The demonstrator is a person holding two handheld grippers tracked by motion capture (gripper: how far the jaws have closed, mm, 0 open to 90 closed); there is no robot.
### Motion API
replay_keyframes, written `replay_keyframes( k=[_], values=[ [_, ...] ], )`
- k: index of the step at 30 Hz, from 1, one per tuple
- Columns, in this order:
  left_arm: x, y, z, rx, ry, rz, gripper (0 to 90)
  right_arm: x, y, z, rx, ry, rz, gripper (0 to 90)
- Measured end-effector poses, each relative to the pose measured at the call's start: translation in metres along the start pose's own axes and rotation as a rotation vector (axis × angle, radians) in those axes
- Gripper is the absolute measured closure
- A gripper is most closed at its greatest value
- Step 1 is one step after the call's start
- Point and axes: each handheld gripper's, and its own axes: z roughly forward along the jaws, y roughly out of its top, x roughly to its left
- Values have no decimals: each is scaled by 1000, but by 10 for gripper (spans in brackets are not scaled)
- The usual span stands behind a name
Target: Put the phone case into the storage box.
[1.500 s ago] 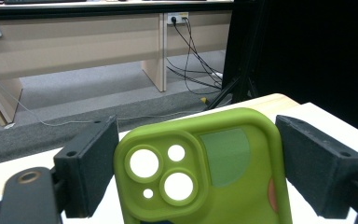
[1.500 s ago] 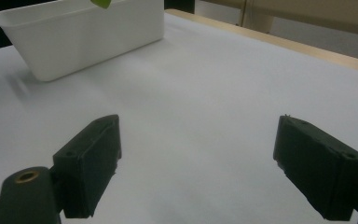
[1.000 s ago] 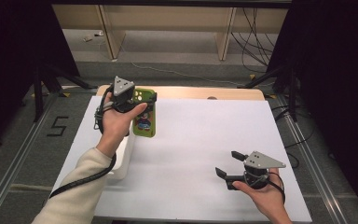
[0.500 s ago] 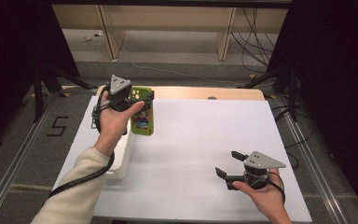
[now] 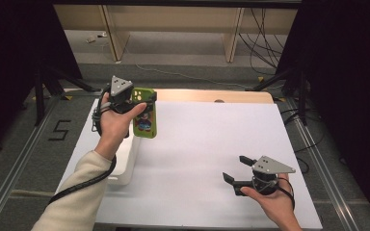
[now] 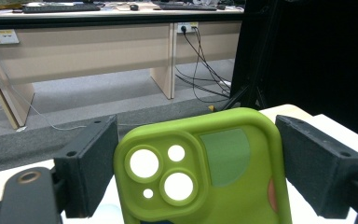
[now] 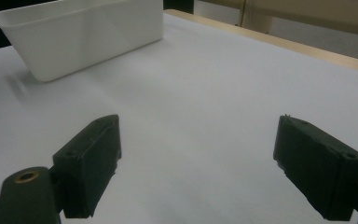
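A: Where's the green phone case (image 5: pixel 145 111)?

B: Upper left of the high view, held upright above the white tray (image 5: pixel 125 166), clamped between the left gripper (image 5: pixel 142 98)'s jaws.

A: And the right gripper (image 5: pixel 237 169)?

B: Lower right, over the white table (image 5: pixel 207 139), jaws spread wide with nothing between them.
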Motion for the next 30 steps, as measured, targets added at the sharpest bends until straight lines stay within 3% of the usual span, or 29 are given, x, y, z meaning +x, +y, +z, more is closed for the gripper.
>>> replay_keyframes(
  k=[30],
  values=[
    [11, 2, -2, 0, 16, 4, 161, 0, 0, 0, -1, 1, 1, 161]
  ],
)
